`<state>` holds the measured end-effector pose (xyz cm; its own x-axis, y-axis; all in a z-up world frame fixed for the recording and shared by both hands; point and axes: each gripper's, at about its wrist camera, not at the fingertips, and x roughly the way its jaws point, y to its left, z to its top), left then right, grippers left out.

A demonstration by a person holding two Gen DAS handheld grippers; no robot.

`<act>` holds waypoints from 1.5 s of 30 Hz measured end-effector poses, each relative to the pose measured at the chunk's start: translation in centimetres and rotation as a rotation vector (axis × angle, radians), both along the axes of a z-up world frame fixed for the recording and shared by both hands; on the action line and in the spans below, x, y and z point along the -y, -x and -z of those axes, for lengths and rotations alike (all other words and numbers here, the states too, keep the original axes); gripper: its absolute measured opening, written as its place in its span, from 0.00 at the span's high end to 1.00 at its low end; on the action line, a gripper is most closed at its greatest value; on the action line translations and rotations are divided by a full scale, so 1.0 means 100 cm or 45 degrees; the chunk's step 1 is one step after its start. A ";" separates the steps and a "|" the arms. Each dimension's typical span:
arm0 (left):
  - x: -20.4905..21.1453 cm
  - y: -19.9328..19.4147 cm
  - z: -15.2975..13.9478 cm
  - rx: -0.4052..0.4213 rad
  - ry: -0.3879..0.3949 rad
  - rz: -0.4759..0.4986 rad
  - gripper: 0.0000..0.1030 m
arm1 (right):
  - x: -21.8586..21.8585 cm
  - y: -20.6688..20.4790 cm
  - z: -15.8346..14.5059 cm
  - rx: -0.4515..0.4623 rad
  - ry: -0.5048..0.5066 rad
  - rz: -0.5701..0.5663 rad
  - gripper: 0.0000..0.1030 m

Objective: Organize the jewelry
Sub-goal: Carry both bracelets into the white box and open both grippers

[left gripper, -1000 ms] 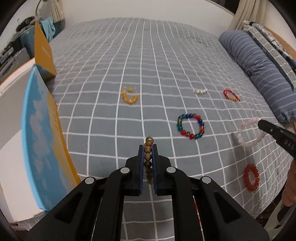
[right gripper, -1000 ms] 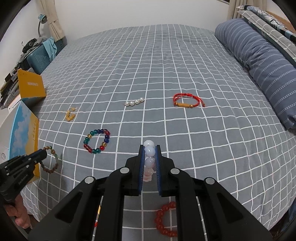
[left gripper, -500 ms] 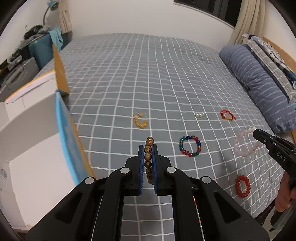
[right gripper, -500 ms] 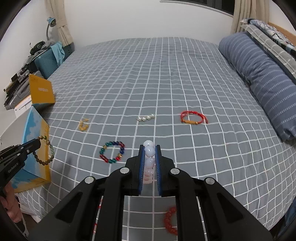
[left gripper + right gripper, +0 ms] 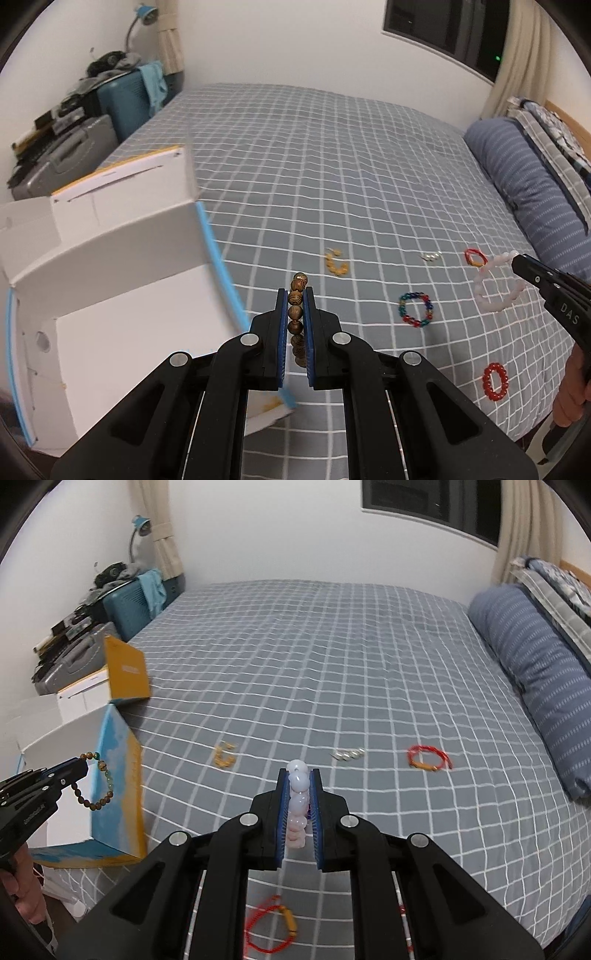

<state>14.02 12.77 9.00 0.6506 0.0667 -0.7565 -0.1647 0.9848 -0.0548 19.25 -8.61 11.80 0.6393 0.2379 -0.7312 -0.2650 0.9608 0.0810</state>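
Left wrist view: from above the bed's [image 5: 295,155] near edge, angled down along the fingers, box [image 5: 110,258] close at left. Right wrist view: same heading, from farther right. Shared: bed, box [image 5: 110,775], pillow [image 5: 535,686], each other's gripper.

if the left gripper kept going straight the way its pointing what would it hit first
Probably bare bedspread. The left gripper, shut on the wooden bead bracelet, points down at the cloth just left of the amber bracelet. The white box sits to its left, seemingly clear, though depth is uncertain.
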 end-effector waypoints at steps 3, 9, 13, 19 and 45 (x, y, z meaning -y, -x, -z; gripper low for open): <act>-0.018 0.009 -0.004 0.012 -0.010 -0.048 0.93 | -0.020 0.003 -0.005 0.010 -0.009 -0.044 0.90; -0.058 0.030 -0.013 0.030 -0.008 -0.155 0.93 | -0.061 0.007 -0.010 0.014 -0.019 -0.142 0.90; -0.083 0.045 -0.015 0.030 -0.014 -0.227 0.93 | -0.093 0.014 -0.019 0.032 -0.028 -0.217 0.90; -0.116 0.068 -0.017 0.026 -0.025 -0.317 0.93 | -0.139 0.023 -0.029 0.052 -0.031 -0.328 0.90; -0.203 0.117 0.052 -0.163 0.046 -0.514 0.93 | -0.298 0.059 0.042 -0.138 0.081 -0.611 0.90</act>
<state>2.33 33.09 3.82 0.4784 0.2688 -0.8360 -0.5442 0.8379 -0.0419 13.38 21.24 7.64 0.3882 0.4398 -0.8099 -0.6719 0.7366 0.0779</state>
